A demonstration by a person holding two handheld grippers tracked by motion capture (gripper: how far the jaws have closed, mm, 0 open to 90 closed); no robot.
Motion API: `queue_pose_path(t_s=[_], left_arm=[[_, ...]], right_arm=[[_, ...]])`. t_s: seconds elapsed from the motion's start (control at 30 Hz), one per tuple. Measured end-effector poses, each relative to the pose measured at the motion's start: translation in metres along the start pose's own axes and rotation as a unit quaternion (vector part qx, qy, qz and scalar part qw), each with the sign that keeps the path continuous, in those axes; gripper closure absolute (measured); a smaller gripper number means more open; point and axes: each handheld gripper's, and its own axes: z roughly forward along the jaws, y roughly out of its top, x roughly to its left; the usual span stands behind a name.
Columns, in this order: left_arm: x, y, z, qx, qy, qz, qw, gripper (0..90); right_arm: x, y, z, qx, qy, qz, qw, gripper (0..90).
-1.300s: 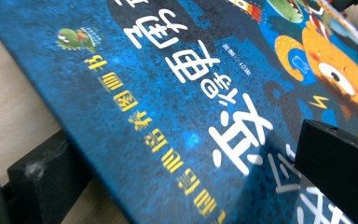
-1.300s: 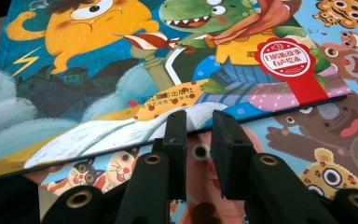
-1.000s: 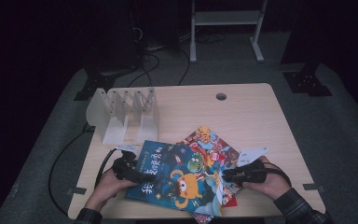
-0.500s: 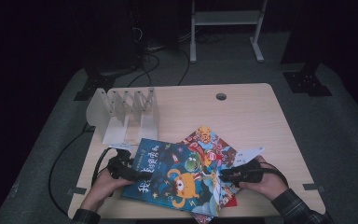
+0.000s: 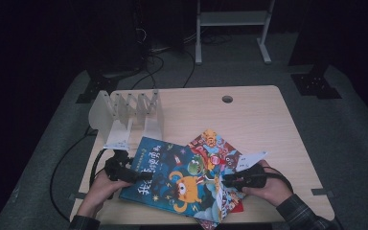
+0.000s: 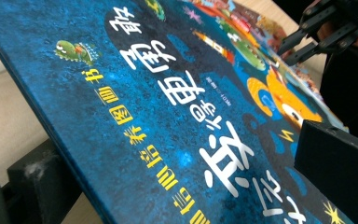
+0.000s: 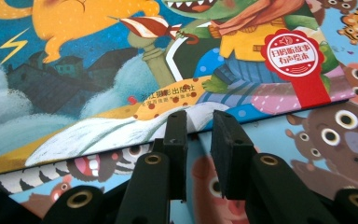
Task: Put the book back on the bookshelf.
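Note:
A blue picture book (image 5: 172, 179) with an orange creature on its cover lies at the table's near edge, on top of other bright picture books (image 5: 215, 146). My left gripper (image 5: 129, 173) is shut on the blue book's left edge. In the left gripper view one jaw sits under the tilted cover (image 6: 168, 116) and the other above it. My right gripper (image 5: 230, 179) is at the book's right edge. In the right gripper view its fingertips (image 7: 175, 123) stand a little apart against the edge of the blue book (image 7: 74, 84), above a lower book (image 7: 307, 154), with nothing between them.
A white slotted file rack (image 5: 124, 112) stands at the table's left. The wooden table (image 5: 249, 120) has a cable hole (image 5: 227, 99) at the back. A white page corner (image 5: 251, 158) juts out by the right hand. Cables trail off the left side.
My left gripper has risen a little with the blue book's left edge, tilting the cover. The right gripper has stayed put.

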Motion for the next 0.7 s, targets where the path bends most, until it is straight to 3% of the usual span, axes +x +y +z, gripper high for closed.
queue_pose_path(t_s=[0.33, 0.7], left_arm=[[-0.007, 0.012, -0.005, -0.004, -0.013, 0.007, 0.9999, 0.0], [-0.014, 0.029, -0.015, -0.016, -0.010, 0.020, 0.9996, 0.0]], right_arm=[[0.000, 0.001, 0.001, 0.003, 0.005, 0.003, 1.0000, 75.3], [0.003, 0.006, 0.006, 0.002, 0.018, 0.000, 0.9998, 75.3]])
